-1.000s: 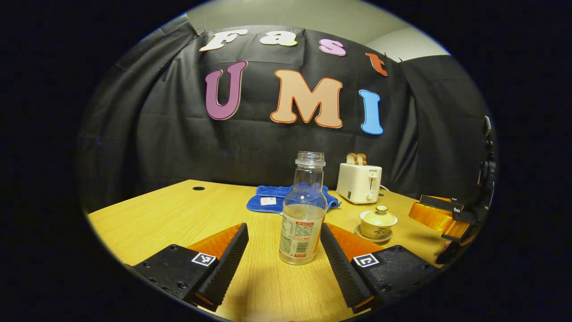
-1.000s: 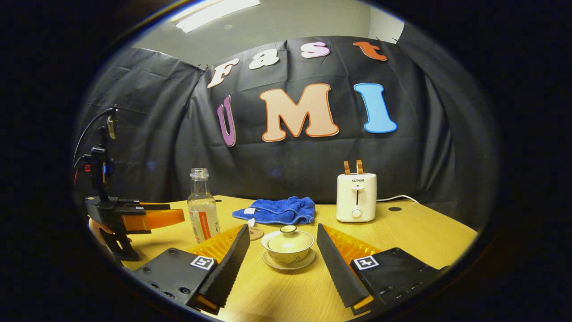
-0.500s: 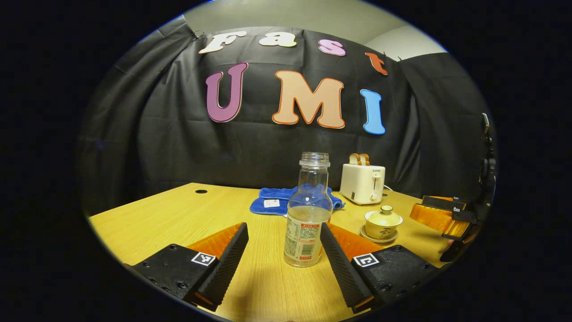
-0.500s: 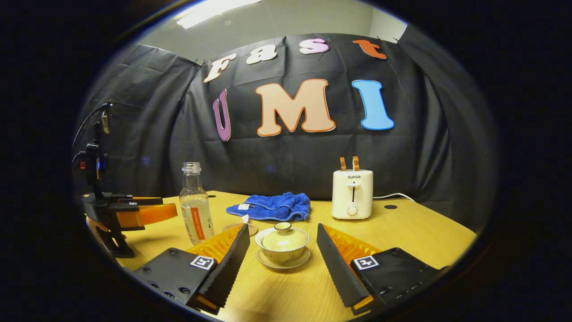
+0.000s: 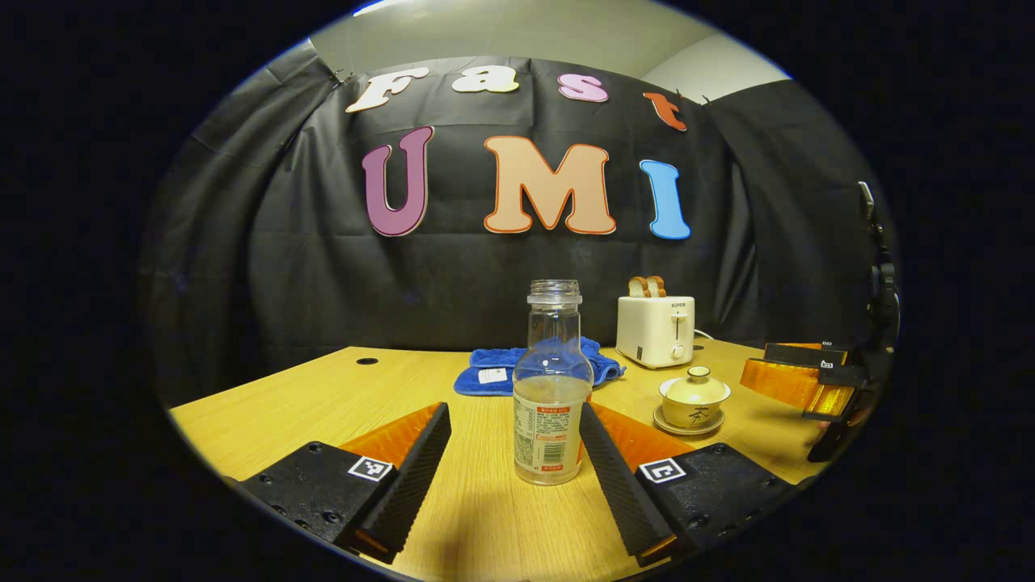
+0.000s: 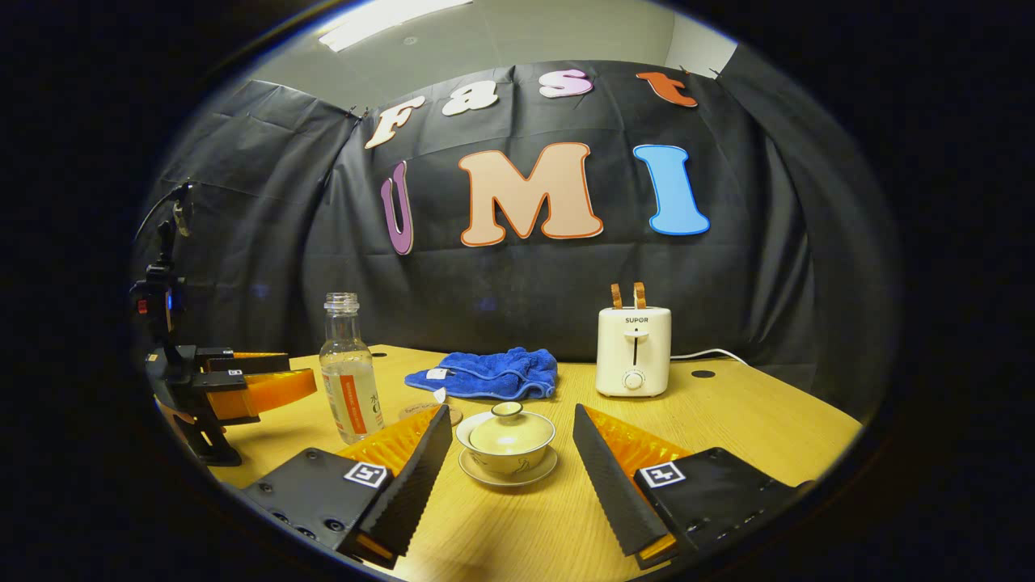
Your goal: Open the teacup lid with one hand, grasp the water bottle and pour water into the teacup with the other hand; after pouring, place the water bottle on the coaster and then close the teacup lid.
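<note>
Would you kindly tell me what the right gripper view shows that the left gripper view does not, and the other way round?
Right gripper view: the round coaster behind the teacup, the ceiling light, and the left gripper seen from the side, jaws open near the bottle. Left gripper view: the right gripper at the far right, jaws open, and the bottle standing between the camera's own open jaws. Both: the bottle, the lidded teacup, the blue cloth, the toaster and the wooden table.
</note>
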A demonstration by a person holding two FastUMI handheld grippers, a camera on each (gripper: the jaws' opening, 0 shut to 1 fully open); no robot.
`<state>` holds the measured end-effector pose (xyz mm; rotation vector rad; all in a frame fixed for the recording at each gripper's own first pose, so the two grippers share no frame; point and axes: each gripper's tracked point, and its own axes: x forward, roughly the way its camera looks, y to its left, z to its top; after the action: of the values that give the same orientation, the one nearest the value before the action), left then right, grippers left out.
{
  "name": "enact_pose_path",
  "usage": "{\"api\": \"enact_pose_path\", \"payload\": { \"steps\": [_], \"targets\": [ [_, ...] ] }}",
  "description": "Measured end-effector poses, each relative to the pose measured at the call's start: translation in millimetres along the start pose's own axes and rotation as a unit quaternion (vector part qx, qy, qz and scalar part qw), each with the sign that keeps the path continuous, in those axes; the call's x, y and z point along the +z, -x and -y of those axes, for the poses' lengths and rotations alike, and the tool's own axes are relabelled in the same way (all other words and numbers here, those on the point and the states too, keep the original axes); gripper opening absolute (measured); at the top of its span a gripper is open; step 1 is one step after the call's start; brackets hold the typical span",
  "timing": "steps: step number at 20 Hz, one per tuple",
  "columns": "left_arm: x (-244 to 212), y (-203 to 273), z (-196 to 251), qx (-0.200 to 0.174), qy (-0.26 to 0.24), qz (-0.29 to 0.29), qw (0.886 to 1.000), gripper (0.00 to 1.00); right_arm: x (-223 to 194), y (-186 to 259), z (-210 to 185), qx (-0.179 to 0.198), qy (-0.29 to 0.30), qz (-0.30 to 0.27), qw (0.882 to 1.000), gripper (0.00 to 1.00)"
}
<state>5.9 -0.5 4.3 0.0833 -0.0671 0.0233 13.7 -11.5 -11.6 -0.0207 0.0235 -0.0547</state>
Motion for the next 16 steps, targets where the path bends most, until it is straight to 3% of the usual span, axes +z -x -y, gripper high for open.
{"api": "enact_pose_path", "payload": {
  "steps": [3,5,13,15,16],
  "targets": [
    [0,1,1,0.002,0.000,0.001,1.000,0.94,-3,-7,-5,0.010,-0.001,-0.004,1.000,0.99],
    [-1,0,0,0.004,0.000,0.000,1.000,0.94,-2,-16,-6,0.013,-0.001,-0.005,1.000,0.94],
    [-1,-1,1,0.002,0.000,-0.001,1.000,0.94,-15,-61,-12,0.017,0.006,-0.038,0.999,0.99],
    [0,-1,0,0.002,0.001,0.000,1.000,0.94,-18,-68,-16,0.017,0.014,-0.047,0.999,0.94],
    [-1,-1,0,0.002,0.001,-0.001,1.000,0.94,-20,-71,-17,0.018,0.019,-0.052,0.998,0.96]
  ]
}}
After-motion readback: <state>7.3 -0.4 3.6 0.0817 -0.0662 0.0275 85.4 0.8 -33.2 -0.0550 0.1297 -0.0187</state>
